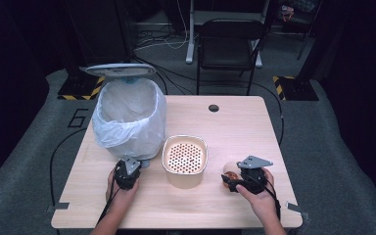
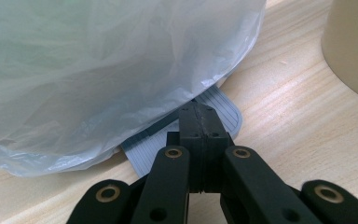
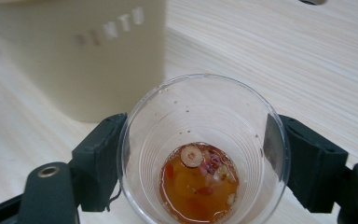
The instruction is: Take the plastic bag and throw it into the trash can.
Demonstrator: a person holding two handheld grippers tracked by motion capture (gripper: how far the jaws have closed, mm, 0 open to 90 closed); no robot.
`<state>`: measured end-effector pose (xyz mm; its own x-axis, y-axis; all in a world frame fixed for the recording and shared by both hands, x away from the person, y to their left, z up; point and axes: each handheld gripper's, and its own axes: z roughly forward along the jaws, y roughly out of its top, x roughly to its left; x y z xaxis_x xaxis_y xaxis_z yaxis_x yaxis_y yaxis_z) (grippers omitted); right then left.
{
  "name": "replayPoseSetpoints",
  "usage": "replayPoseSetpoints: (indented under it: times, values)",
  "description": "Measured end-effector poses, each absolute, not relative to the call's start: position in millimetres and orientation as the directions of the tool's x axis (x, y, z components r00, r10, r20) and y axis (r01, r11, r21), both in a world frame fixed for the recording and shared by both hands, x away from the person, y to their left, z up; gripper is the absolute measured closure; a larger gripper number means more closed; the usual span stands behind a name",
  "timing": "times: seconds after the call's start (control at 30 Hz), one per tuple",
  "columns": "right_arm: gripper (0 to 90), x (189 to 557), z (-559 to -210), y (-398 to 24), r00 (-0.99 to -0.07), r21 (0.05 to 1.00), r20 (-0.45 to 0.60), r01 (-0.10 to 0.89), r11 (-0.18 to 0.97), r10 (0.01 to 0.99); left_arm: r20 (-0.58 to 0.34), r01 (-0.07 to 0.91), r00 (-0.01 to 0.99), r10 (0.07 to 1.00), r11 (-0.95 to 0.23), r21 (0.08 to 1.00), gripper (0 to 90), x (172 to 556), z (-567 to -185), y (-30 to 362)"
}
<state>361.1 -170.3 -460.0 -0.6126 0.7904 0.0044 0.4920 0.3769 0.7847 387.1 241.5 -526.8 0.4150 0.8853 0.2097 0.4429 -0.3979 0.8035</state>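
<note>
The clear plastic cup (image 3: pixel 203 154) of amber tea dregs sat clamped in my right gripper (image 3: pixel 200 163) beside the beige strainer bucket (image 1: pixel 185 161), ready for draining, while my left gripper (image 2: pixel 199 122), jaws pressed together, pinned the bin's pedal (image 2: pixel 223 109).

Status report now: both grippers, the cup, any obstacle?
Left gripper shut on bin pedal. Right gripper holds clear cup, liquid inside. Beige strainer container close beside.

Bright table, dark room around it

Overhead light is glaring off the table (image 1: pixel 235 127); the beige container (image 3: pixel 74 51) beyond the right gripper (image 3: pixel 200 154) is blurring.
</note>
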Motion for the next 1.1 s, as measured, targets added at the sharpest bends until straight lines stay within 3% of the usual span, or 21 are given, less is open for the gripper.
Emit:
replayPoseSetpoints:
  times: [0.3, 0.47, 1.1]
  values:
    - [21.3, 370, -467, -186, -0.550, 0.802, 0.028, 0.511, 0.309, 0.835, 0.209, 0.443, 0.415, 0.886, -0.397, 0.804, 90.0, 387, -527, 242]
    - [14.3, 373, -472, -190, -0.540, 0.787, 0.091, 0.554, 0.271, 0.837, 0.210, 0.442, 0.415, 0.885, -0.398, 0.804, 90.0, 387, -527, 242]
    - [14.3, 362, -440, -183, -0.546, 0.831, 0.028, 0.478, 0.284, 0.838, 0.204, 0.440, 0.409, 0.889, -0.389, 0.809, 90.0, 387, -527, 241]
